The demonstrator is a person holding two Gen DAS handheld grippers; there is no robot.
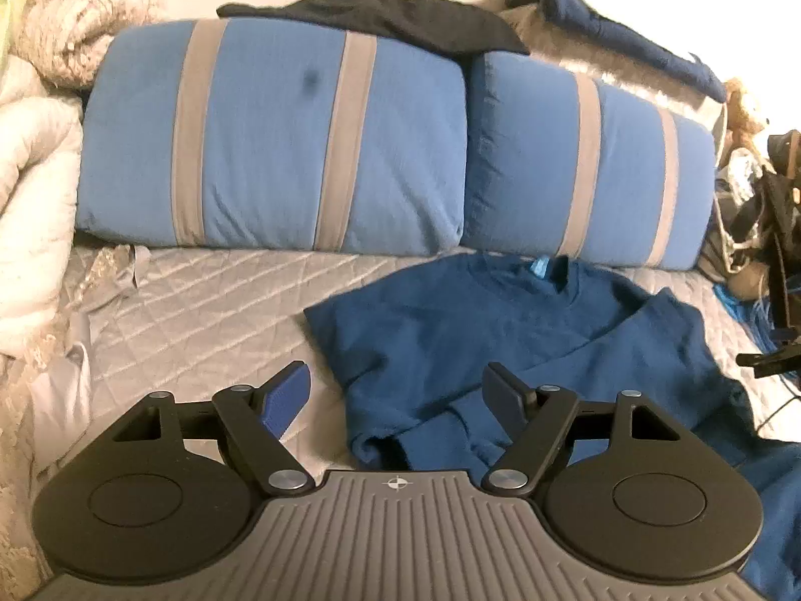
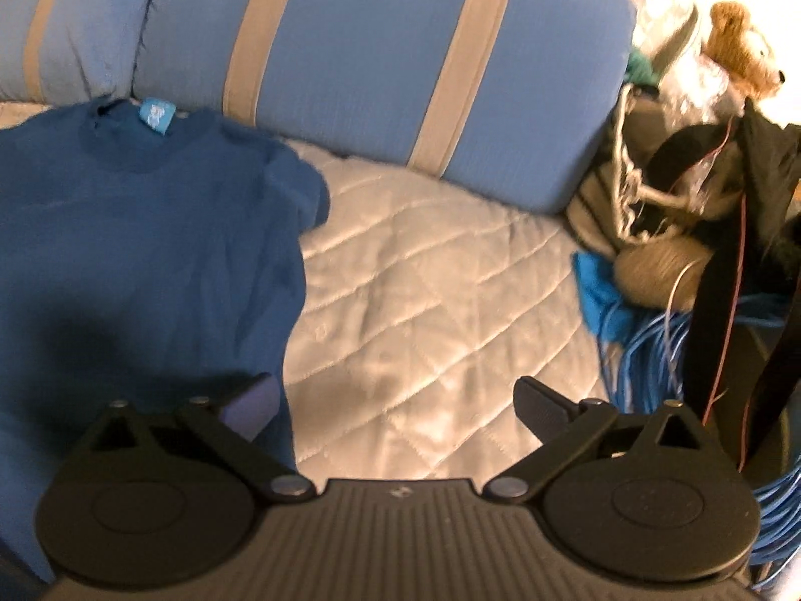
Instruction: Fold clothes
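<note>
A blue shirt (image 1: 525, 340) is seen spread on the quilt (image 1: 200, 295), just ahead of the left tongs (image 1: 395, 395), whose fingers are held wide apart with nothing between them; the right tongs (image 2: 395, 405) are likewise spread, with the shirt (image 2: 140, 230) lying ahead to their left and pillows (image 2: 360, 50) beyond.

The blue shirt (image 2: 140, 250) runs off the left edge of the right wrist view, its lower hem hidden behind the claw body. Its neck label (image 2: 156, 117) is too blurred to read (the clutter (image 2: 701, 210) beside the bed equally smeared).
</note>
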